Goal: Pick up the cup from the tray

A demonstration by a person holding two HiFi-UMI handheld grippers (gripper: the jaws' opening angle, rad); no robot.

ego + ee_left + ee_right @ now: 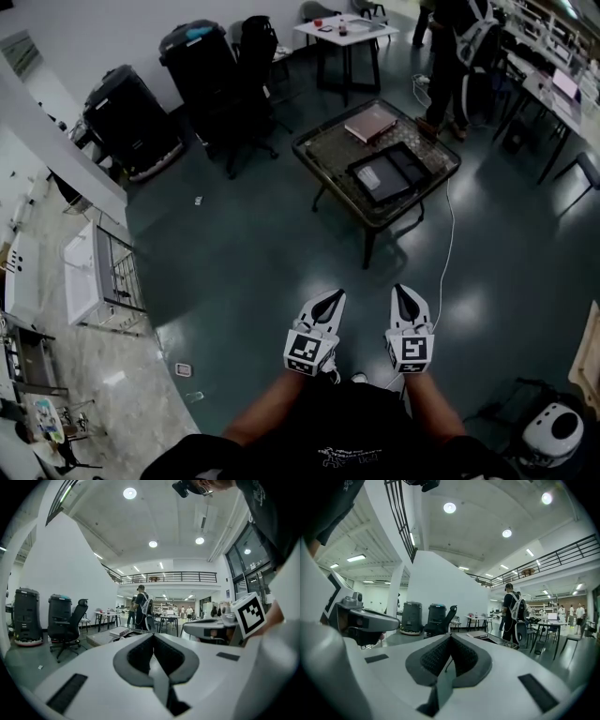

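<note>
Tray [388, 174] on low table [330, 150], dark floor [253, 272]

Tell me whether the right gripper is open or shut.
Shut. In the right gripper view, the right gripper has its jaws closed tip to tip, with nothing between them.

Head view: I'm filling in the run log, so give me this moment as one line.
left tongs shut, empty | right tongs shut, empty | both over floor, short of table | tray on table, untouched

Round ceiling lights [130, 493] glare overhead, the head view is dim, fisheye edges bend and darken
</note>
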